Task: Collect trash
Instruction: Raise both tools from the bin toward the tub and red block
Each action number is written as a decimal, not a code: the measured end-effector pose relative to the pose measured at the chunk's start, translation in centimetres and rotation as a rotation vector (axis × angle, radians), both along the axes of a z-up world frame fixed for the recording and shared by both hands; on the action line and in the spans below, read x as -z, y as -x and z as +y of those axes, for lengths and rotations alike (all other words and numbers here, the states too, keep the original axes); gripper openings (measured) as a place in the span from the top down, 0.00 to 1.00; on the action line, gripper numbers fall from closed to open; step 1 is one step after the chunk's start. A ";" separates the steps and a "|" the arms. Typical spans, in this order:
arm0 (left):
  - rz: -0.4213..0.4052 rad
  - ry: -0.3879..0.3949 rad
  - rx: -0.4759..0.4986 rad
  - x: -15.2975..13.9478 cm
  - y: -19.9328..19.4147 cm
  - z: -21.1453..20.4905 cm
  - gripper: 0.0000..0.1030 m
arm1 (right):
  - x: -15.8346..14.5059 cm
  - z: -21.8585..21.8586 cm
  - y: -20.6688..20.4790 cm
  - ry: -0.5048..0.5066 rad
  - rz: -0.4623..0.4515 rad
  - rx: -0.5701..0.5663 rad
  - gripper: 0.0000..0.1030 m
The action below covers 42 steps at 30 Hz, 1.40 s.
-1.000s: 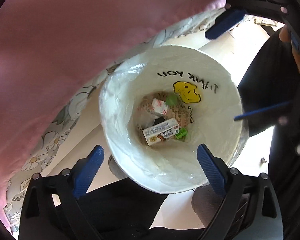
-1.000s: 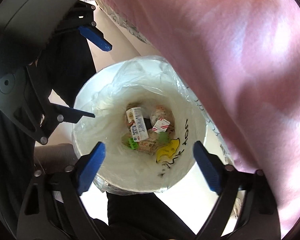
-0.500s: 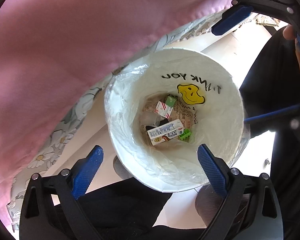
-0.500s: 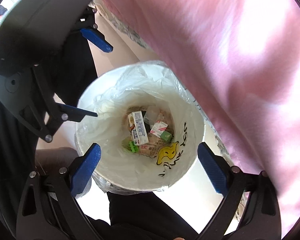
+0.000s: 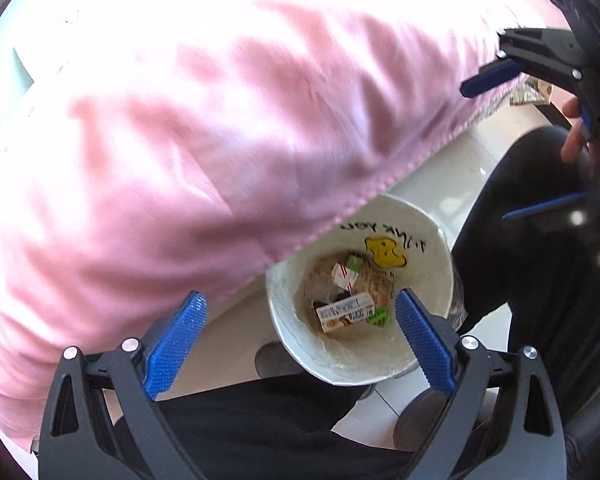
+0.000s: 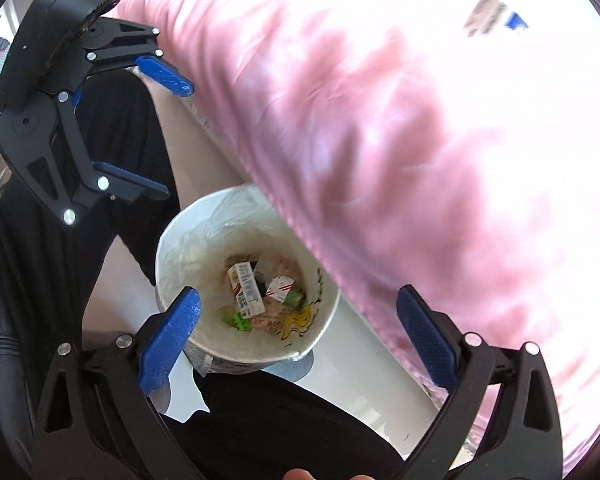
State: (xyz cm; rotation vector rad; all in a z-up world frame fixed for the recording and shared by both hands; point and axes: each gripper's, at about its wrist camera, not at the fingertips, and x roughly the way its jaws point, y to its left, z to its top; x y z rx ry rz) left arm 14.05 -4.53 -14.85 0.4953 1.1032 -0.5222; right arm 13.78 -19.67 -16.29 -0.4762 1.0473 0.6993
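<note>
Now both the left gripper [image 5: 298, 336] and right gripper [image 6: 298, 336] gaped empty, the lined trash bin [image 5: 428, 232] directly below, the pink bedding [image 5: 220, 140] alongside.

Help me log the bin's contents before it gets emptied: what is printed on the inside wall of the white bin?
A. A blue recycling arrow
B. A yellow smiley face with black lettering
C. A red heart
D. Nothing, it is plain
B: the white bin shows a yellow smiley face with black lettering beside it on its inner wall, above the small cartons lying at the bottom.
</note>
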 end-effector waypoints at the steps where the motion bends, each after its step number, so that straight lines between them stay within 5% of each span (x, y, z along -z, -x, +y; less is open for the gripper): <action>1: -0.015 0.003 -0.005 -0.7 -0.1 0.1 0.06 | -0.4 -0.5 0.0 -0.014 0.005 0.003 0.07; 11: -0.116 -0.021 -0.004 -6.0 -2.6 0.5 0.06 | -4.9 -3.4 -2.6 -0.064 -0.075 0.089 0.06; 23: -0.152 0.016 0.005 -8.7 -6.4 0.7 0.06 | -8.9 -3.6 -9.9 -0.076 -0.140 0.130 0.06; 42: -0.149 0.038 0.058 -10.8 -17.2 -0.9 0.06 | -9.0 -2.0 -21.4 -0.128 -0.065 0.074 0.06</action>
